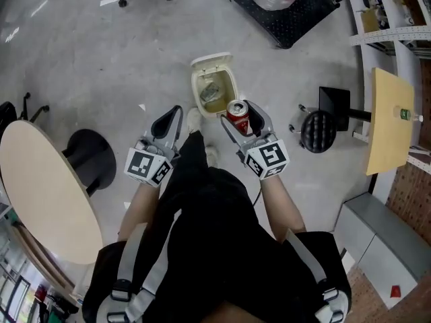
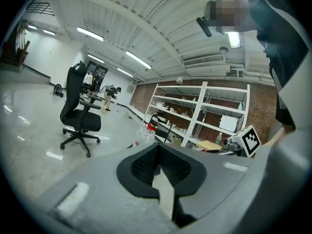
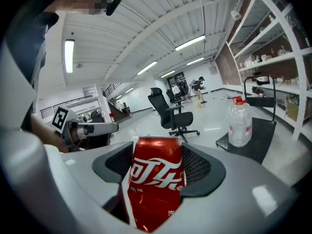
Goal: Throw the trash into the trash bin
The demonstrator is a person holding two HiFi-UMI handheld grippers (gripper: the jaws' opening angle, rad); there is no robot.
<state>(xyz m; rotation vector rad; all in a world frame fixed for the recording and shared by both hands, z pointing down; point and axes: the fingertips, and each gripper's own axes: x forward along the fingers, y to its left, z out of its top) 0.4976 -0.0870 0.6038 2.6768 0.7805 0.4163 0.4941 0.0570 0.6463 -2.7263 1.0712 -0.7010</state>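
A cream trash bin [image 1: 217, 97] stands on the grey floor with its lid [image 1: 210, 62] flipped open and some rubbish inside. My right gripper [image 1: 240, 111] is shut on a red soda can [image 1: 237, 118], held upright just beside the bin's near right rim. In the right gripper view the can [image 3: 156, 184] fills the gap between the black pads [image 3: 197, 169]. My left gripper [image 1: 171, 117] hangs left of the bin, shut, with nothing in it. Its pads [image 2: 146, 165] meet in the left gripper view.
A round beige table [image 1: 40, 194] and a black stool [image 1: 91, 155] are at the left. Another black stool [image 1: 318, 130] and a yellow tabletop [image 1: 390, 120] are at the right. A black cart [image 1: 296, 12] with a plastic bag is beyond the bin. The person's shoes [image 1: 194, 119] are near the bin.
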